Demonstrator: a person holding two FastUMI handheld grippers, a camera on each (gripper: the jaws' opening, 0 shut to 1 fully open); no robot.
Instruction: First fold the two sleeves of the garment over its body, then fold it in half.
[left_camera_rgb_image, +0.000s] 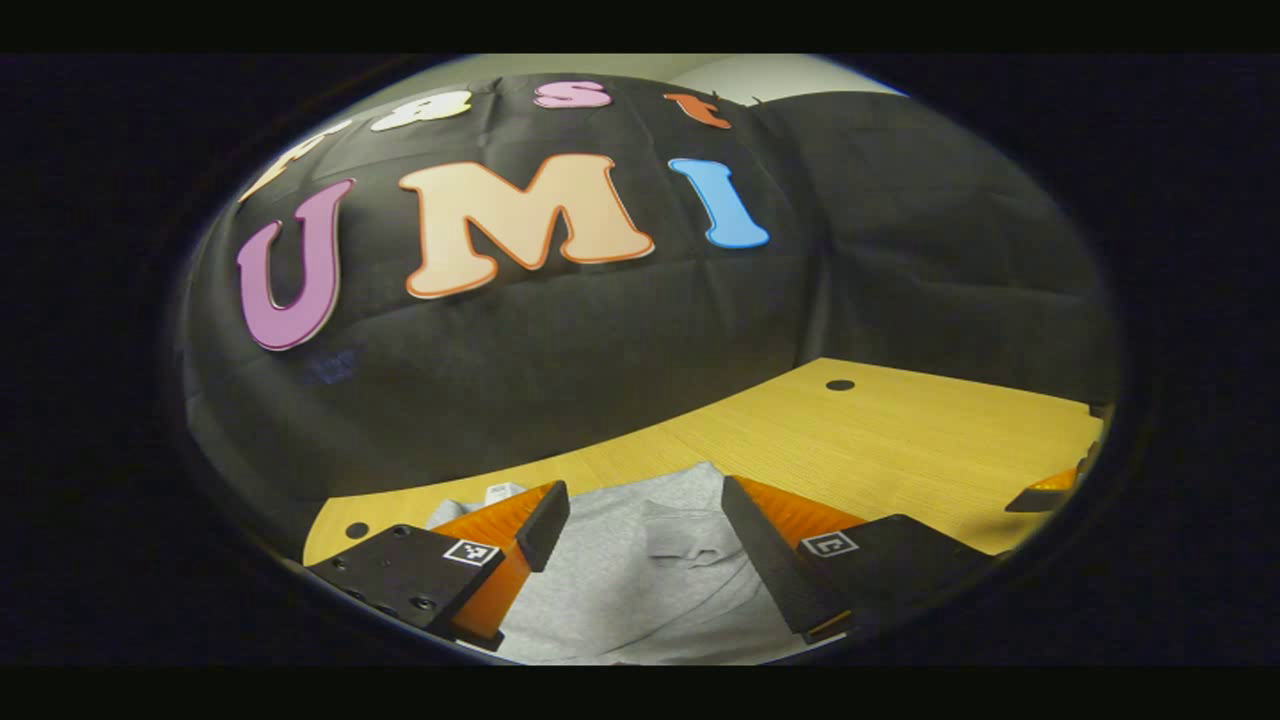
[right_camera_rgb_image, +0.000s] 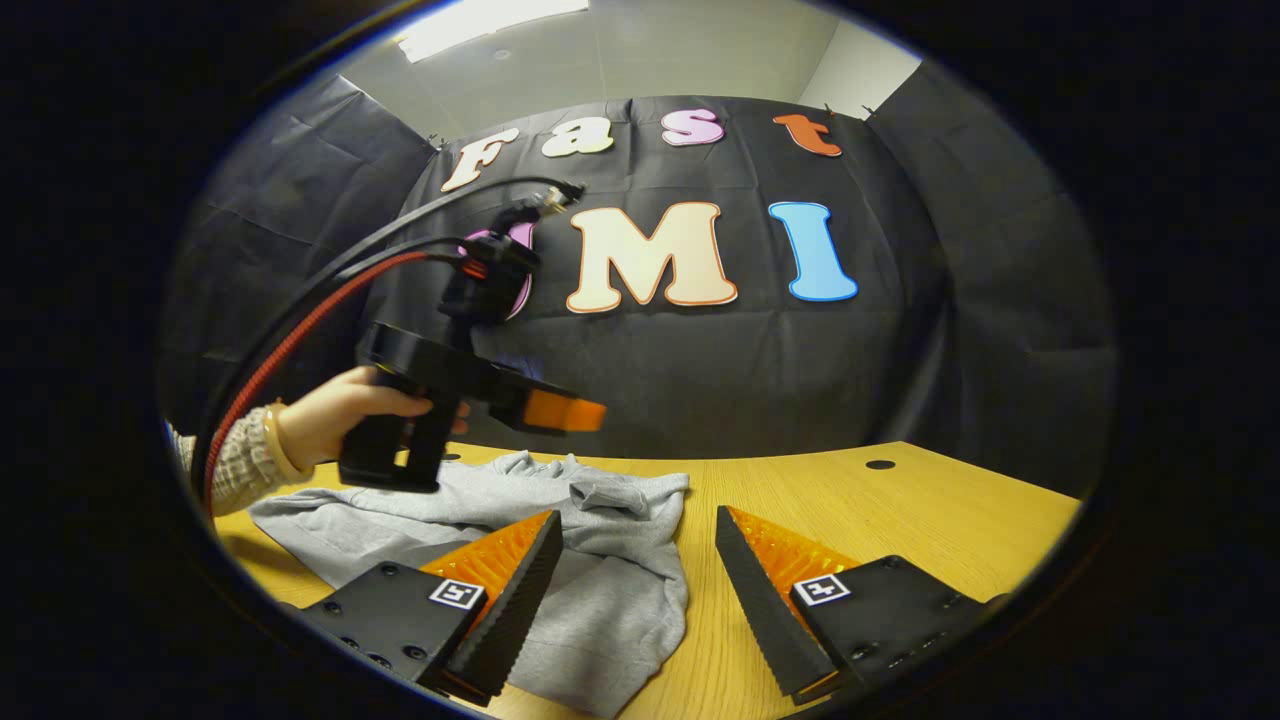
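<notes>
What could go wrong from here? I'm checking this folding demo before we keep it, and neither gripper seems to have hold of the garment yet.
1. The grey garment lies bunched, with layers overlapping, so an open left gripper closing on it might pinch several layers rather than one sleeve.
2. The garment's edge lies between the open right gripper's fingers; it could close on bare table.
3. The cables trailing from the raised left gripper might snag the cloth.

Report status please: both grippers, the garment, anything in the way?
Left gripper open above grey garment. Right gripper open, low over garment's edge. Garment rumpled on wooden table. Nothing in the way.
</notes>
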